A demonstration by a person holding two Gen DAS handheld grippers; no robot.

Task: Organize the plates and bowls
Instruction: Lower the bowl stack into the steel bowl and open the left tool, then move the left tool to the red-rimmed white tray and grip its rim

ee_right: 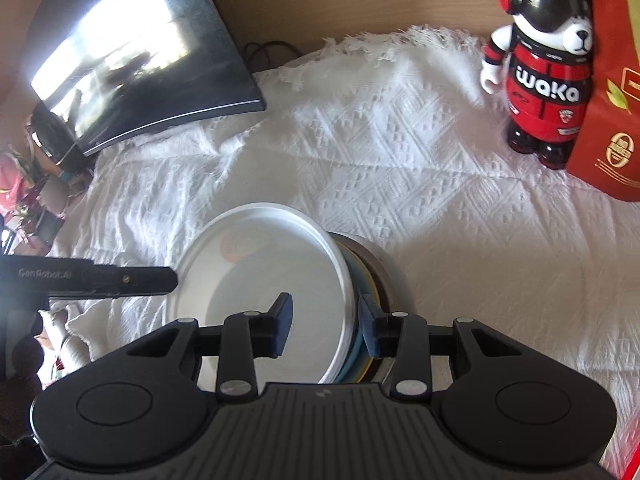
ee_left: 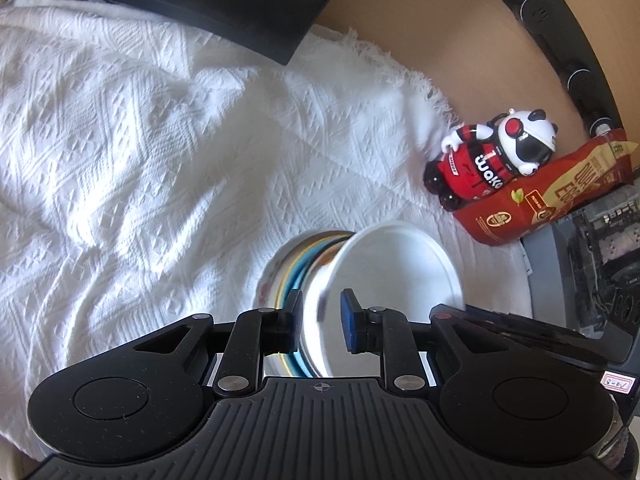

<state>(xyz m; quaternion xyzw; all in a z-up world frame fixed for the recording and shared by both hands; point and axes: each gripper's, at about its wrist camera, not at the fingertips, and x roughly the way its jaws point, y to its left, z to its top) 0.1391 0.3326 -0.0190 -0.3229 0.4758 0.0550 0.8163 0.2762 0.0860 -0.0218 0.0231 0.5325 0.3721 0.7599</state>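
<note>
My left gripper [ee_left: 322, 320] is clamped on the left rim of a stack of round dishes topped by a white plate [ee_right: 264, 280], which sits on the white knitted cloth [ee_right: 400, 160]. My right gripper [ee_right: 326, 326] clasps the stack's right rim. Far right stands a red-suited panda figurine [ee_right: 544, 76].

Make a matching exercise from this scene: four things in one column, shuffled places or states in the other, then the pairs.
Things:
1. white plate
2. panda figurine
3. monitor
4. tablecloth

Places or states:
A. stands beside the red package
B. spread under the dishes
C. dark screen at the far left
D. tilted on the stack of dishes, between both grippers' fingers

Pairs: 1-D, 2-A, 3-C, 4-B
</note>
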